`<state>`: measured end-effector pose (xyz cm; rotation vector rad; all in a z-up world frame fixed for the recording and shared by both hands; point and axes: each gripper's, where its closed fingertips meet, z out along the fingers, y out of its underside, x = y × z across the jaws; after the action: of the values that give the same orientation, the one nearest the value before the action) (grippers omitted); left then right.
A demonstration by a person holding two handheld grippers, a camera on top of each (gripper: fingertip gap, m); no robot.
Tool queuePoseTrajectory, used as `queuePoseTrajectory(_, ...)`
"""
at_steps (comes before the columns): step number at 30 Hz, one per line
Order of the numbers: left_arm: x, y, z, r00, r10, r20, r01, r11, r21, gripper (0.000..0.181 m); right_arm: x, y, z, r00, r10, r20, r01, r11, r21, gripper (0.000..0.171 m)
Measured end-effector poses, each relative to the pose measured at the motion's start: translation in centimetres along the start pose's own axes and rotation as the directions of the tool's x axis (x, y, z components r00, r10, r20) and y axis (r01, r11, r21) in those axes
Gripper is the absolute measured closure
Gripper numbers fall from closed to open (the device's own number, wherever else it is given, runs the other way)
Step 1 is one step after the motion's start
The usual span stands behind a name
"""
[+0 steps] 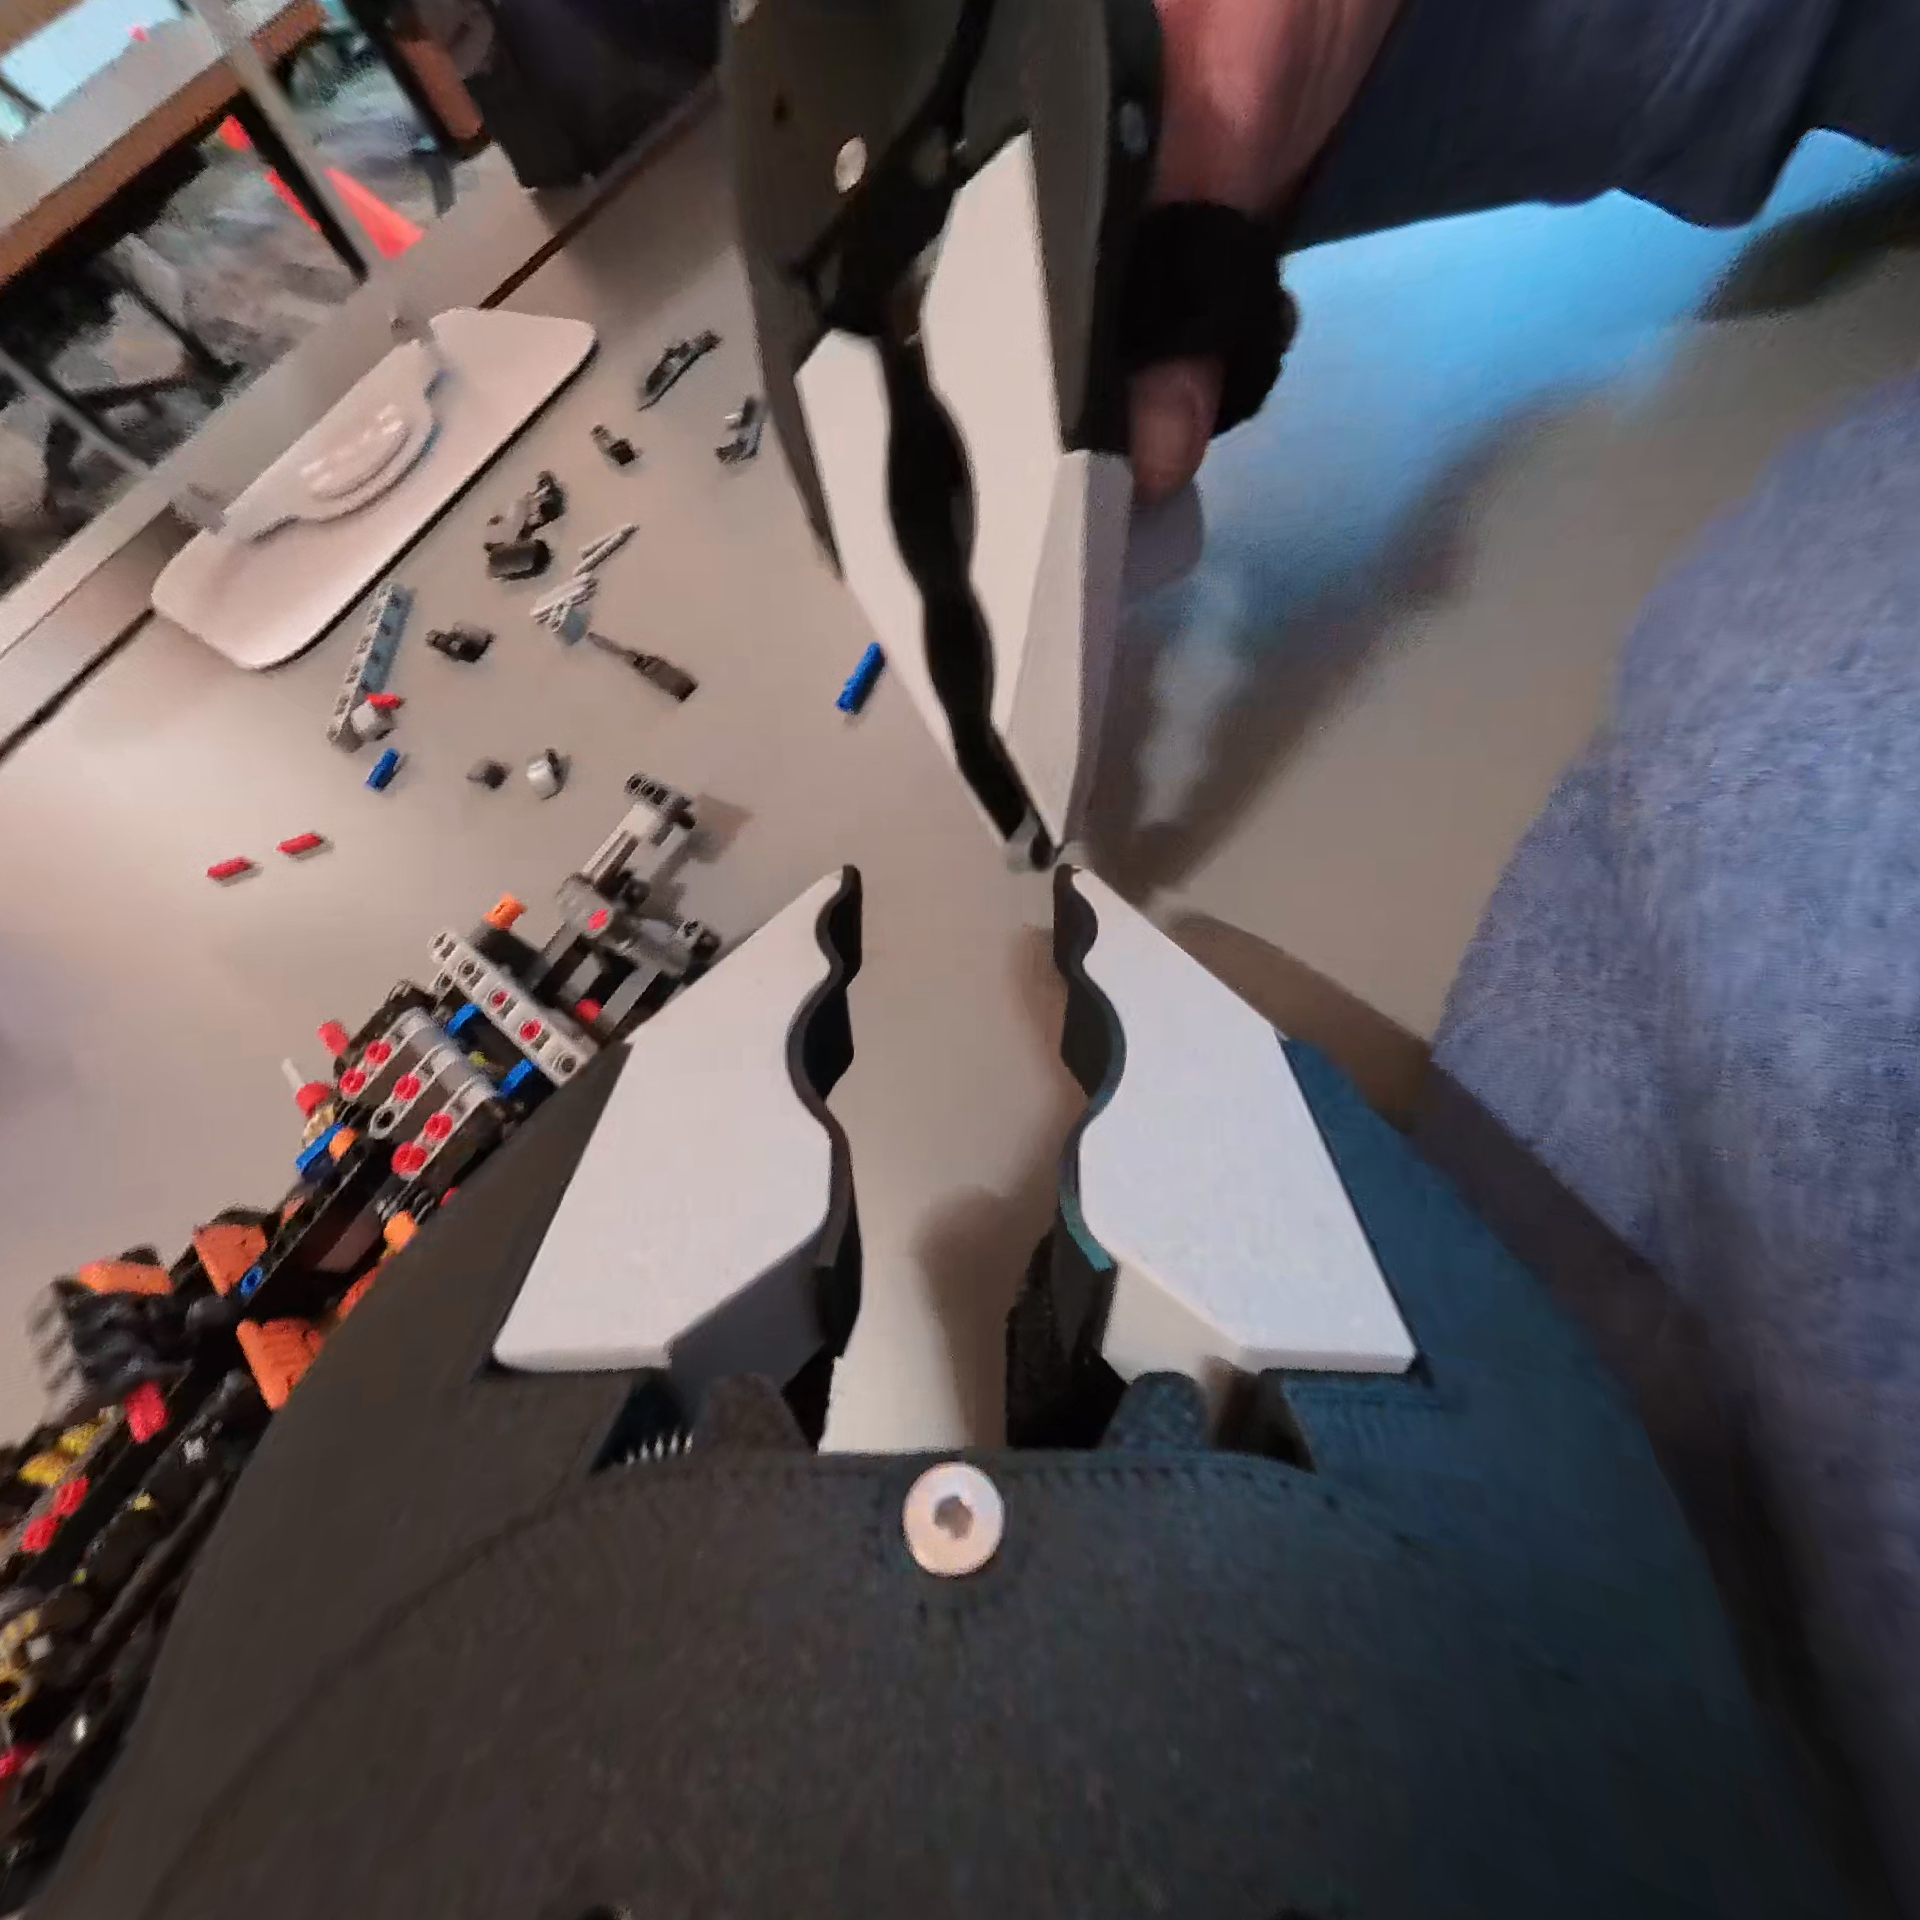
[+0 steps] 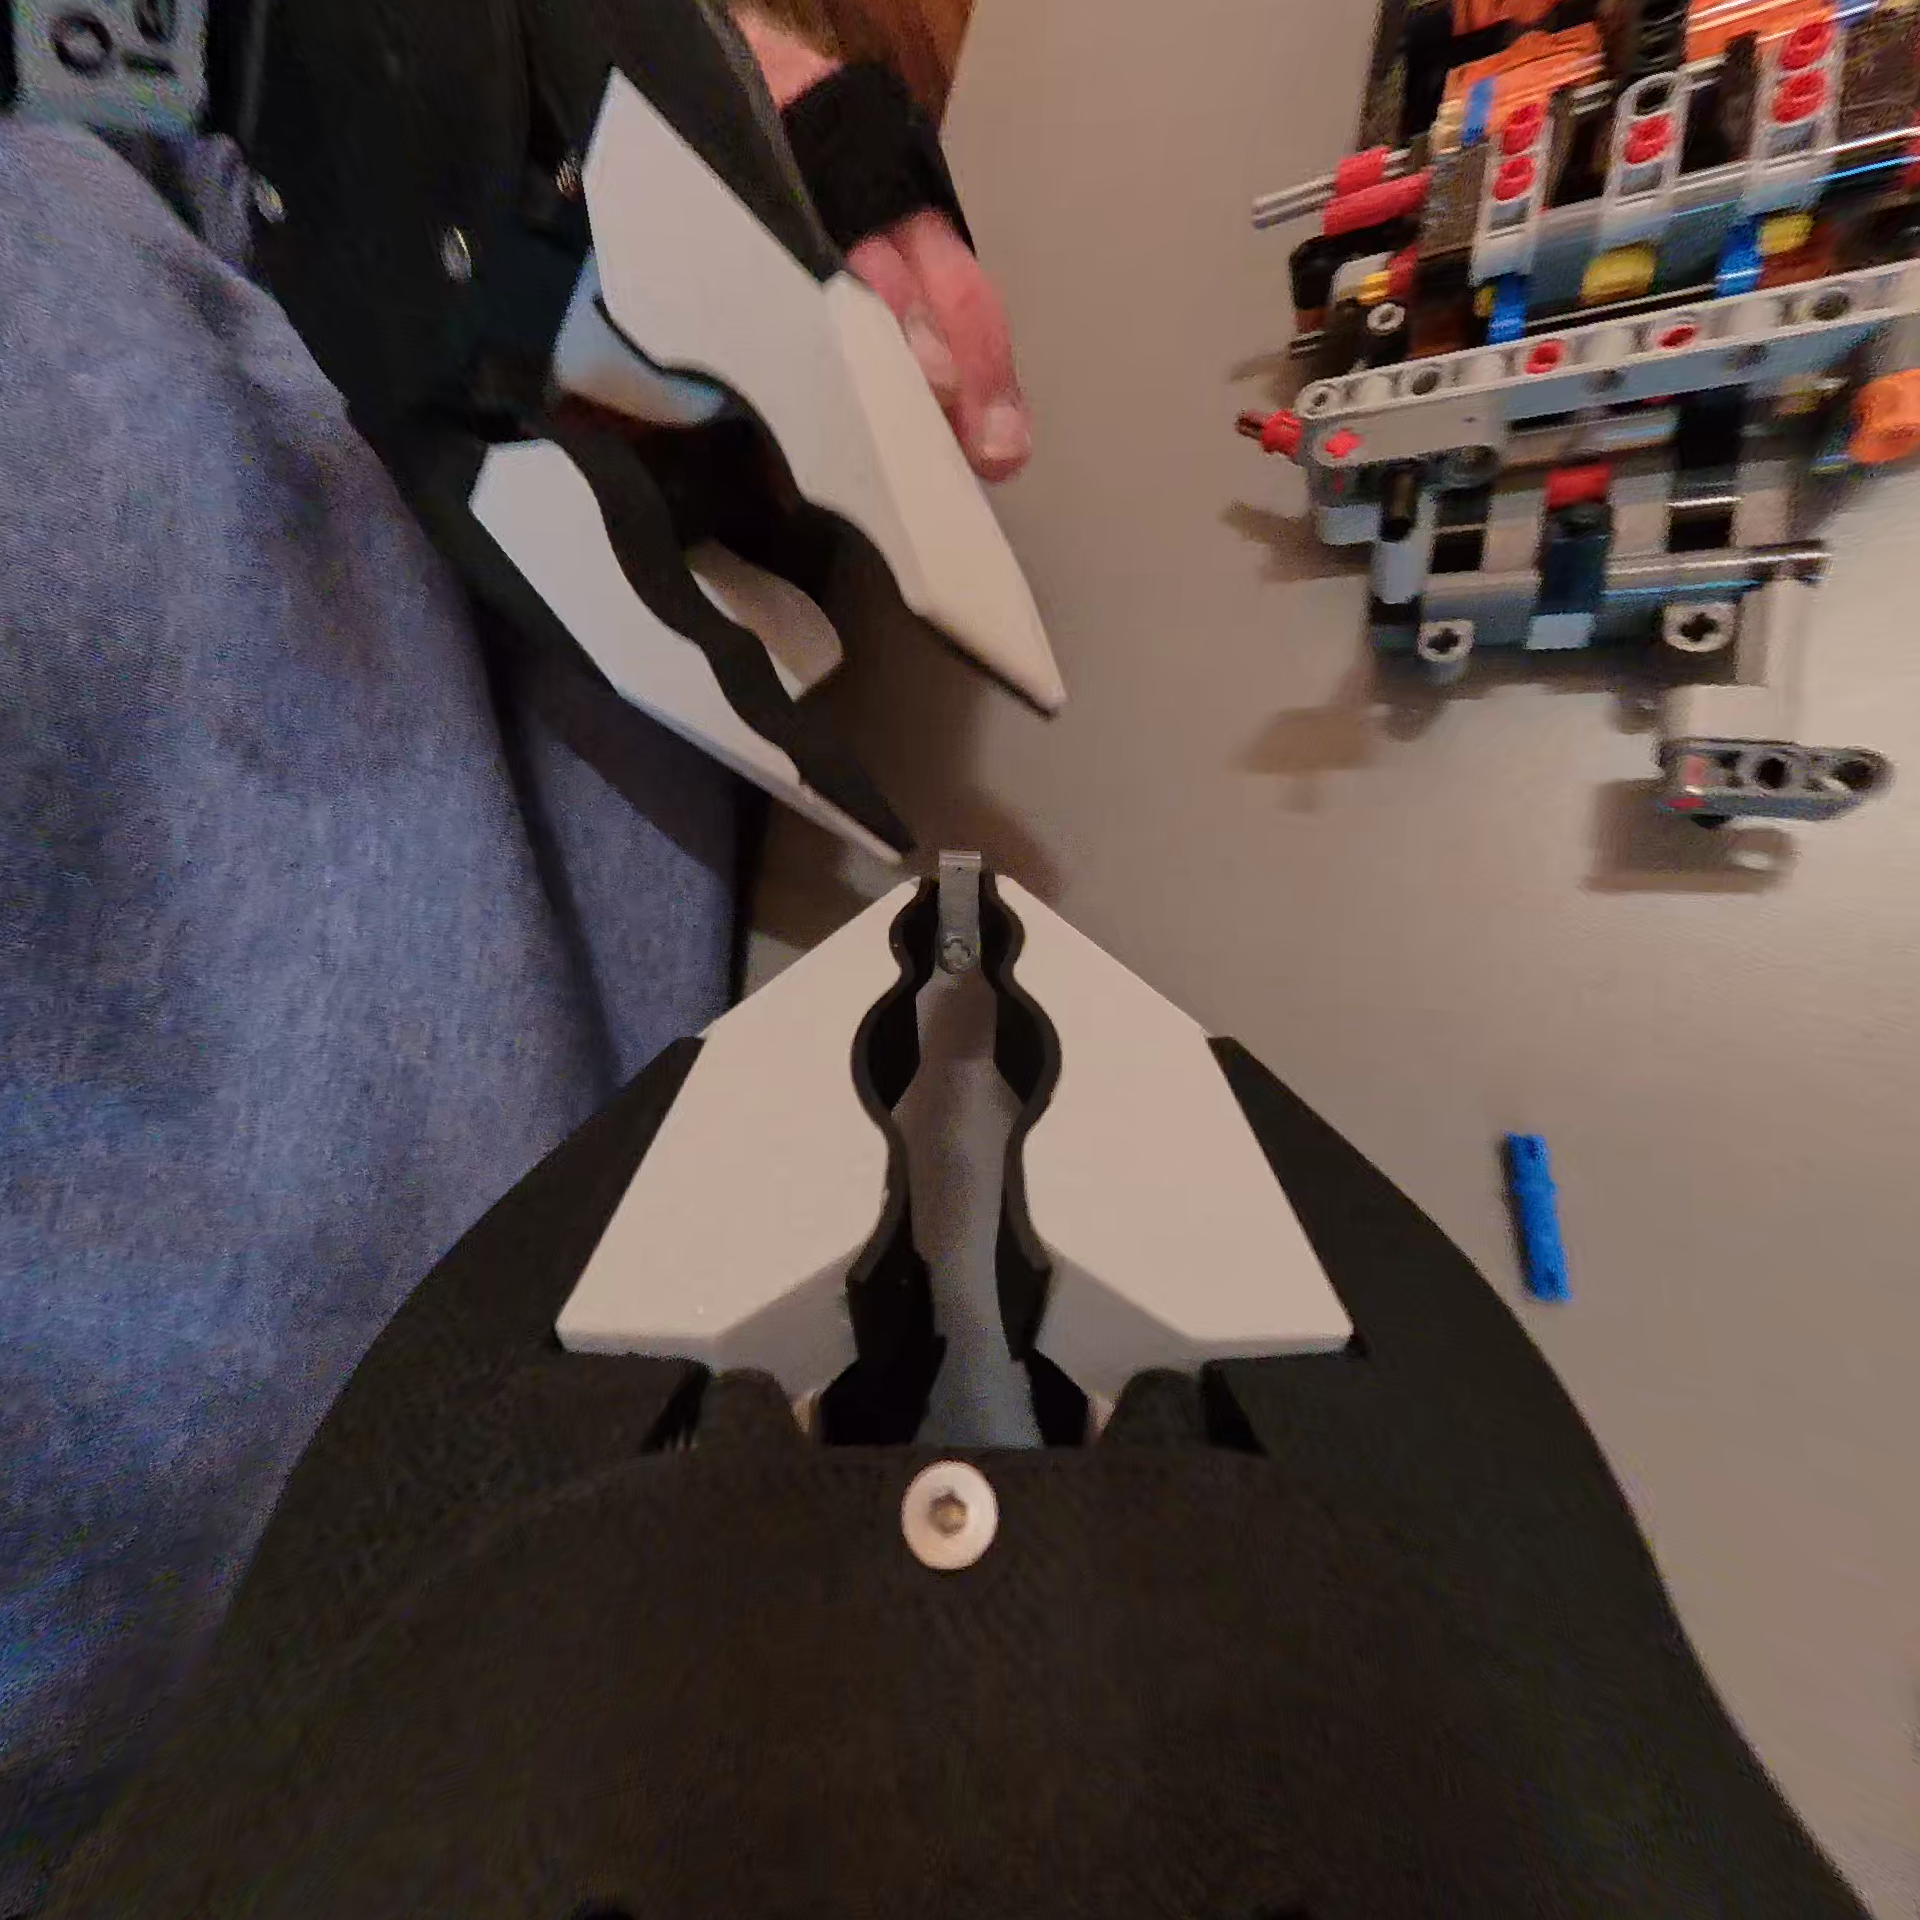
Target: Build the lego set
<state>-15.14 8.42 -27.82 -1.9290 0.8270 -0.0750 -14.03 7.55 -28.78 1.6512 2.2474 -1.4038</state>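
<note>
My right gripper (image 2: 958,883) is shut on a small grey lego piece (image 2: 958,920) that sticks out past its tips. In the left wrist view it (image 1: 1029,847) comes down from above with the piece (image 1: 1027,836) at its tip. My left gripper (image 1: 958,894) is open and empty, its tips just below and beside that piece. It also shows in the right wrist view (image 2: 977,774), open, at the upper left. The partly built lego model (image 1: 468,1060) lies on the table to the left, and shows in the right wrist view (image 2: 1610,364) at the upper right.
Loose dark and grey parts (image 1: 520,540), two red pieces (image 1: 270,857) and a blue pin (image 1: 860,677) (image 2: 1535,1216) lie on the grey table. A grey beam (image 2: 1766,779) lies below the model. A white flat base (image 1: 416,447) sits farther back. A person's blue-clad leg (image 1: 1714,935) is alongside. My two grippers' fingertips are within a few centimetres of each other. My right tips are roughly 10 cm from the blue pin (image 2: 1535,1216). My left wrist view (image 1: 863,671) looks at it from another angle.
</note>
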Motion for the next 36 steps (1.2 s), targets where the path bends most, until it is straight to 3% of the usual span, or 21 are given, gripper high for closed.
queuePoseTrajectory(1,0.5,-0.1,0.2,0.999,0.035,-0.008,-0.035,0.999,0.0,0.147,-0.2,-0.2,0.1,1.0,0.01,0.025,-0.01,1.0,0.014,0.166)
queuePoseTrajectory(9,1.4,-1.2,0.3,0.983,0.183,0.015,-0.183,0.983,0.031,0.164,-1.2,-0.7,-0.6,0.976,0.074,0.204,-0.085,0.995,0.046,0.166)
queuePoseTrajectory(20,0.9,-1.5,0.4,0.987,0.162,0.021,-0.162,0.986,0.037,0.174,-0.9,-1.4,-1.2,0.939,0.165,0.301,-0.206,0.973,0.108,0.165)
queuePoseTrajectory(24,0.6,-1.3,0.4,0.989,0.147,0.032,-0.148,0.989,0.021,0.175,0.2,-1.7,-1.3,0.957,0.197,0.213,-0.234,0.958,0.165,0.157)
queuePoseTrajectory(27,0.4,-1.0,0.5,0.992,0.122,0.012,-0.122,0.993,-0.003,0.175,1.4,-1.6,-2.0,0.979,0.195,0.052,-0.202,0.949,0.242,0.146)
queuePoseTrajectory(32,0.8,0.0,1.5,0.996,0.015,-0.092,-0.025,0.995,-0.099,0.175,1.1,0.0,-7.2,0.966,0.187,-0.181,-0.113,0.927,0.357,0.147)
queuePoseTrajectory(36,1.3,0.8,3.0,0.984,-0.06,-0.166,0.027,0.981,-0.19,0.175,0.8,3.5,-11.3,0.912,0.249,-0.327,-0.109,0.914,0.391,0.149)
